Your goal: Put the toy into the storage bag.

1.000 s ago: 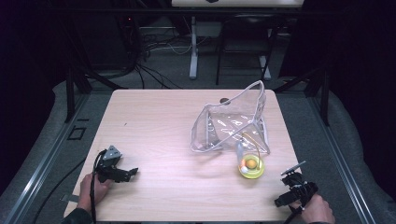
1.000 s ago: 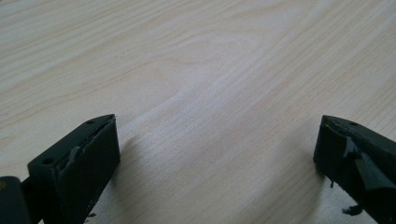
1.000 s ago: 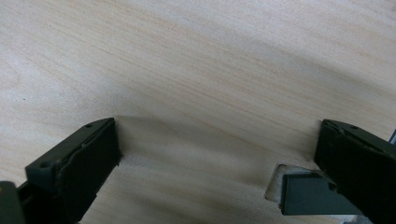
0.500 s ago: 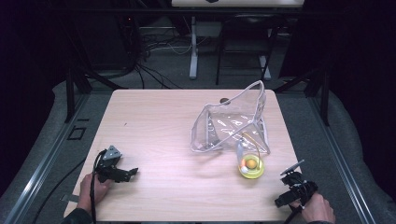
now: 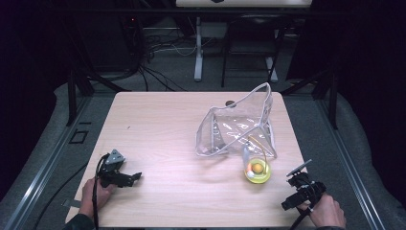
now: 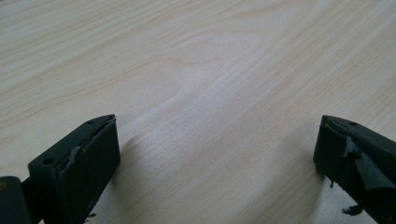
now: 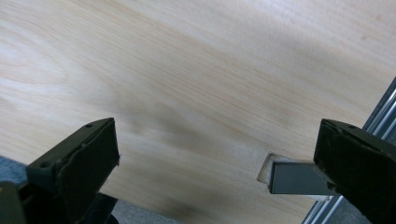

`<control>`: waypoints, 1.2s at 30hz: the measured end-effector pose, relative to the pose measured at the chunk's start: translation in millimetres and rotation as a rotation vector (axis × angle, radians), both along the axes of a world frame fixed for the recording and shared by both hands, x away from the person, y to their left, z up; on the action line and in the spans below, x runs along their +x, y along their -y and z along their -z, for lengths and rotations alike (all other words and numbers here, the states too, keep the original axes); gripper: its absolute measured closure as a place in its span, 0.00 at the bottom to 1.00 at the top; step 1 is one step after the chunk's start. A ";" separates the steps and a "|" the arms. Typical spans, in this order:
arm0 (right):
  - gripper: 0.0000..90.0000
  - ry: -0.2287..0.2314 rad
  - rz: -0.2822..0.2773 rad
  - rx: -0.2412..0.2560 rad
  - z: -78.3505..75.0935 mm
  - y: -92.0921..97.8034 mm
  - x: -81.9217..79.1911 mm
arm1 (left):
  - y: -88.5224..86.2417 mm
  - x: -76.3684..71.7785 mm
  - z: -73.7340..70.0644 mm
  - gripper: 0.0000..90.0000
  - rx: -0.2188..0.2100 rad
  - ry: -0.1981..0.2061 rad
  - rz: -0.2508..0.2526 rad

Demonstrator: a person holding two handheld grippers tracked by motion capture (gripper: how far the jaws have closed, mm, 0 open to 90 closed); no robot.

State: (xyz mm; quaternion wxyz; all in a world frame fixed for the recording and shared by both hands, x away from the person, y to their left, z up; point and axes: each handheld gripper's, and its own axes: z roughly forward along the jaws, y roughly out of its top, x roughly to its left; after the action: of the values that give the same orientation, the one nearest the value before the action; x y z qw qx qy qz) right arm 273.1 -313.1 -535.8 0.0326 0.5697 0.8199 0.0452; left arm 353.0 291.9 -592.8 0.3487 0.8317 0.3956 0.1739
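A clear plastic zip pouch (image 5: 238,125) stands crumpled on the light wood table (image 5: 163,129), right of centre. In front of it sits a small yellow-green bowl (image 5: 257,171) with an orange ball inside. My left gripper (image 5: 130,178) rests near the front left edge, held by a hand, open with only bare wood between its jaws (image 6: 215,154). My right gripper (image 5: 293,200) sits at the front right corner, also open over bare wood (image 7: 210,154), right of and nearer than the bowl.
A metal bracket (image 7: 294,178) sits in a notch at the table edge beside my right gripper. Dark floor, cables and stand legs (image 5: 198,48) lie beyond the far edge. Grey rails (image 5: 38,177) run along both sides of the table.
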 end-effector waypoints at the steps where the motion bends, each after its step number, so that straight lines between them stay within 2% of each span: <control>1: 0.00 0.000 0.000 0.000 0.0 0.0 0.0 | 0.2 -0.2 0.1 0.01 -0.002 -0.001 -0.003; 2: 0.00 0.020 0.007 0.012 -1.2 -1.2 -0.6 | 0.2 -0.2 0.1 0.01 -0.003 -0.001 -0.003; 3: 0.00 -0.040 -0.062 -0.038 -12.4 -1.3 3.6 | 0.2 -0.1 0.1 0.01 -0.002 -0.001 -0.003; 4: 0.00 0.008 -0.029 -0.004 -10.8 -3.8 1.6 | 0.2 -0.1 0.1 0.01 -0.002 -0.001 -0.003; 6: 0.00 0.008 -0.035 0.001 -13.7 -5.0 2.2 | 0.2 -0.1 0.1 0.01 -0.002 -0.001 -0.003; 7: 0.00 0.040 -0.027 0.016 -17.8 -9.3 2.2 | 0.2 -0.1 0.1 0.01 -0.002 -0.001 -0.003; 8: 0.00 0.024 -0.054 0.007 -21.7 -9.6 3.9 | 0.2 -0.1 0.1 0.01 -0.003 -0.001 -0.003; 9: 0.00 0.027 -0.057 0.002 -24.5 -11.6 4.5 | 0.2 -0.1 0.1 0.01 -0.003 -0.001 -0.003; 10: 0.00 0.049 -0.043 0.022 -25.1 -13.9 4.1 | 0.2 -0.1 0.1 0.01 -0.003 -0.001 -0.003; 11: 0.00 0.049 -0.043 0.022 -25.1 -13.9 4.1 | 0.2 -0.1 0.1 0.01 -0.003 -0.001 -0.003; 12: 0.00 0.032 -0.073 0.001 -28.8 -14.8 6.2 | 0.1 -0.1 0.1 0.01 -0.002 -0.001 -0.003; 13: 0.00 0.054 -0.058 0.030 -28.0 -17.1 5.8 | 0.2 -0.1 0.1 0.01 -0.002 -0.001 -0.003; 14: 0.00 0.040 -0.082 0.006 -33.2 -20.0 8.2 | 0.2 -0.1 0.1 0.01 -0.003 -0.001 -0.003; 16: 0.00 0.023 -0.102 -0.002 -36.2 -20.9 9.8 | 0.1 -0.1 0.1 0.01 -0.002 -0.001 -0.003; 18: 0.00 0.047 -0.096 0.013 -38.3 -25.5 11.4 | 0.1 -0.1 0.1 0.01 -0.002 -0.001 -0.003; 19: 0.00 0.022 -0.124 -0.010 -42.6 -26.3 13.8 | 0.1 -0.1 0.1 0.01 -0.002 -0.001 -0.003; 20: 0.00 0.039 -0.117 0.007 -43.1 -28.2 14.0 | 0.2 -0.1 0.1 0.01 -0.003 -0.001 -0.003; 21: 0.00 0.034 -0.134 -0.008 -46.3 -29.3 15.5 | 0.2 -0.1 0.1 0.01 -0.003 -0.001 -0.003; 22: 0.00 0.061 -0.113 0.017 -46.0 -31.6 15.1 | 0.2 -0.1 0.1 0.01 -0.003 -0.001 -0.003; 24: 0.00 0.030 -0.145 0.013 -51.8 -33.6 18.9 | 0.2 -0.1 0.1 0.01 -0.003 -0.001 -0.003; 26: 0.00 0.033 -0.146 -0.003 -55.9 -36.9 21.6 | 0.2 -0.1 0.1 0.01 -0.003 -0.001 -0.003; 32: 0.00 0.059 -0.173 -0.004 -68.3 -47.1 29.5 | 0.1 -0.1 0.1 0.01 -0.002 -0.001 -0.003; 34: 0.00 0.050 -0.186 -0.008 -71.0 -48.8 31.3 | 0.2 -0.1 0.1 0.01 -0.003 -0.001 -0.003; 36: 0.00 0.054 -0.196 -0.030 -76.5 -55.0 35.2 | 0.2 -0.2 0.1 0.01 -0.003 -0.001 -0.003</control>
State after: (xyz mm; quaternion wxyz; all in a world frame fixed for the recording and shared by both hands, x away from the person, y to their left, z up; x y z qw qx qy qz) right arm 308.4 -258.1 -459.4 0.0586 0.4848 0.8711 0.0513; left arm 352.8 291.7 -592.9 0.3493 0.8307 0.3972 0.1736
